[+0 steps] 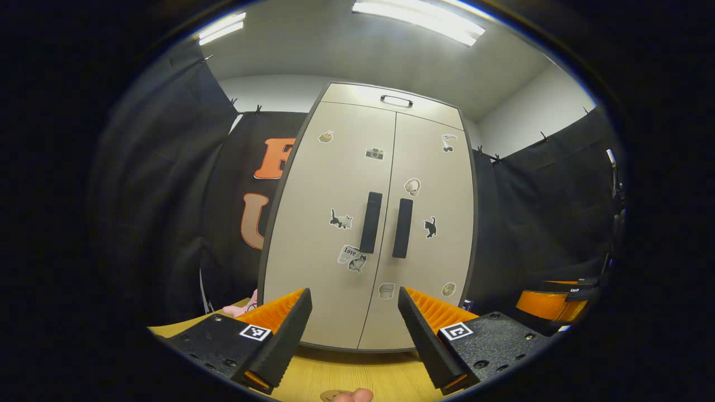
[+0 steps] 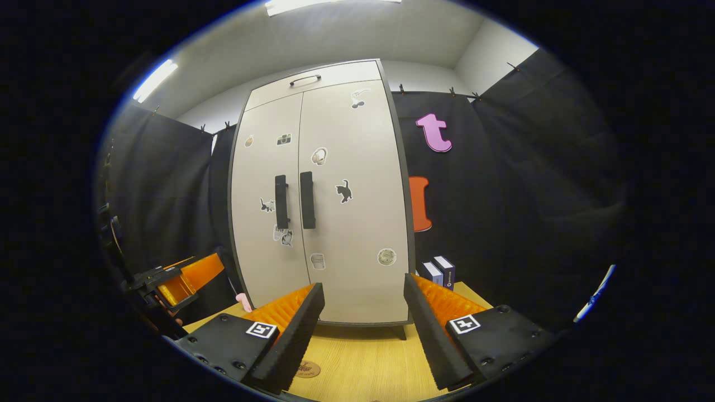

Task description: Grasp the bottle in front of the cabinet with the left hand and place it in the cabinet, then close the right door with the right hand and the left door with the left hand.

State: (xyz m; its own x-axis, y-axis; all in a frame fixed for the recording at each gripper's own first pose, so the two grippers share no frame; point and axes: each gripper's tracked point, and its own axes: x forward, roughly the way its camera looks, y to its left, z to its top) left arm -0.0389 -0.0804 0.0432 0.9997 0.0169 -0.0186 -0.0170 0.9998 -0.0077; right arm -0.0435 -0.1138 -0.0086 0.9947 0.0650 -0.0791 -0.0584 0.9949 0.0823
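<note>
- Left tongs [image 1: 355, 340]: at the bottom of the left gripper view, fingers apart, nothing between them, above the tabletop [image 1: 357, 374].
- Right tongs [image 2: 363, 335]: at the bottom of the right gripper view, also apart and empty.
- Cabinet [image 1: 368, 223]: centre of both views, standing on the tabletop, both doors closed, two dark handles [image 1: 370, 222] side by side at the seam.
- Bottle: I cannot tell where it is.
- Boxes [image 2: 438, 272]: lower right of the cabinet in the right gripper view.

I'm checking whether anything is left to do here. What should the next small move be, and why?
Probably just draw both grippers back and stop: the cabinet's left door and right door look flush shut, and the left gripper and right gripper stand open, holding nothing.
</note>
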